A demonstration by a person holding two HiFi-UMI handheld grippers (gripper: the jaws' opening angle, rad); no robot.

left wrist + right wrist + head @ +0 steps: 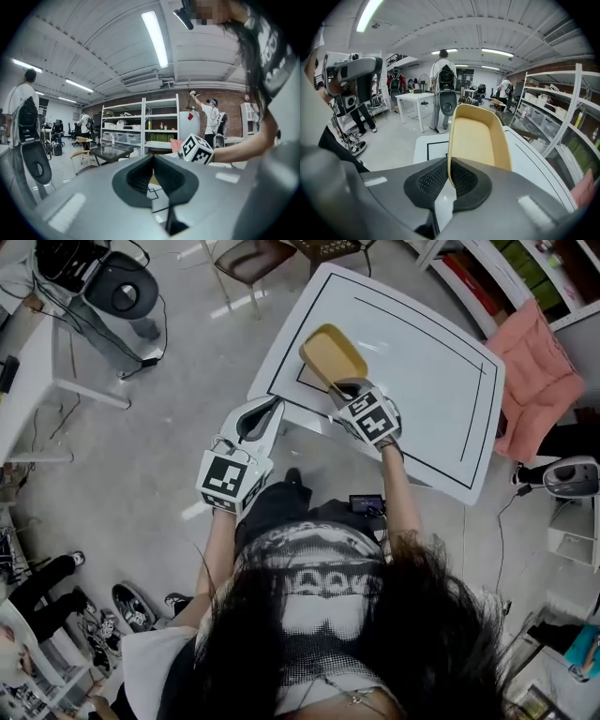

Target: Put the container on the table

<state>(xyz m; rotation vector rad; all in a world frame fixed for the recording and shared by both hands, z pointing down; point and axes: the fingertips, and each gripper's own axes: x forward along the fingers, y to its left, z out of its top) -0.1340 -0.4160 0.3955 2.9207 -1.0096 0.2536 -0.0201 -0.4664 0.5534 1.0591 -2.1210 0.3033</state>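
A shallow yellow container point(333, 356) hangs over the near left part of the white table point(422, 381), above a small black-outlined square. My right gripper point(345, 388) is shut on the container's near rim; in the right gripper view the rim point(450, 174) sits pinched between the two black pads, and the tray point(477, 138) stretches away from the jaws. My left gripper point(265, 411) floats off the table's near left edge, jaws together with nothing between them point(153, 165). The right gripper's marker cube point(197, 149) shows in the left gripper view.
The table carries a black border line and a small square outline point(309, 379). A pink cushion point(534, 381) lies past its right side. A chair point(248, 259) stands beyond the far end, a white desk point(37, 362) to the left. People stand around the room.
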